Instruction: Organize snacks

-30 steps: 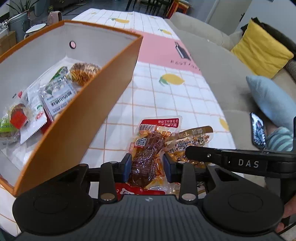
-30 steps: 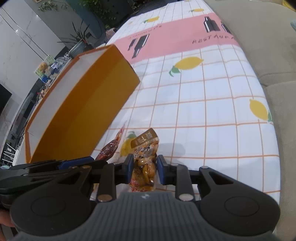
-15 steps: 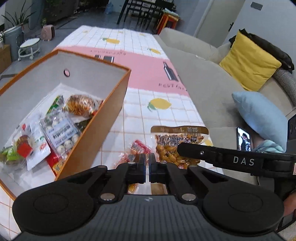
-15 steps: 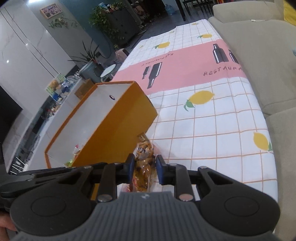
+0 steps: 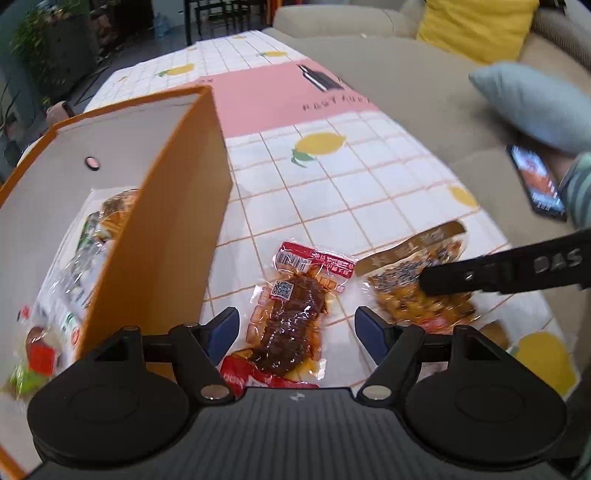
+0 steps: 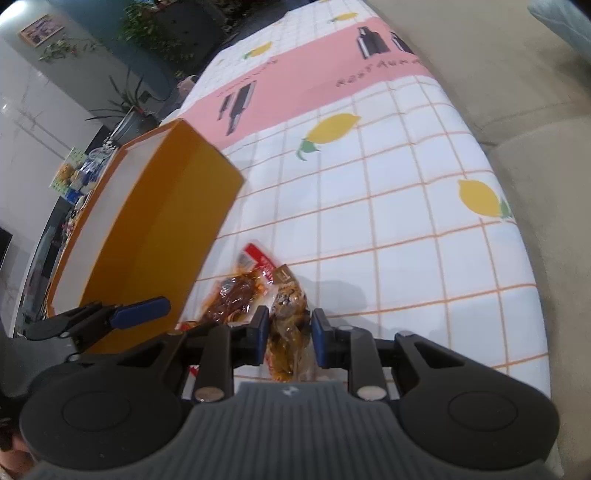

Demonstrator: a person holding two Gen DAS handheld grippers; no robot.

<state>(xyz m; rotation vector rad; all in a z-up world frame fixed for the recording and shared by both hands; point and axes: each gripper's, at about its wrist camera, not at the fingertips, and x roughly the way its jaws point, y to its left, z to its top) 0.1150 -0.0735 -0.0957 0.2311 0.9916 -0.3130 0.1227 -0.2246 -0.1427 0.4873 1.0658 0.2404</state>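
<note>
An orange box (image 5: 155, 236) with white inside walls stands at the left and holds several snack packs (image 5: 74, 280). A dark red meat pack (image 5: 291, 317) lies on the lemon-print tablecloth (image 5: 369, 177) beside the box. My left gripper (image 5: 297, 330) hangs over it with its jaws opening wide; the pack lies between the pads, untouched. My right gripper (image 6: 290, 332) is shut on a yellow snack pack (image 6: 288, 325), just above the cloth. That pack (image 5: 417, 288) and the right gripper's black arm (image 5: 517, 269) also show in the left wrist view.
A red wrapper (image 5: 240, 373) pokes out under the meat pack. A beige sofa (image 5: 406, 81) runs along the table's right side with a yellow cushion (image 5: 476, 26) and a blue one (image 5: 532, 99). A phone (image 5: 537, 181) and a striped sleeve (image 5: 580, 184) are at the right edge.
The left gripper went from around the meat pack to shut and empty, then opened wide over it. The right gripper kept the yellow pack and moved back closer to the cloth.
</note>
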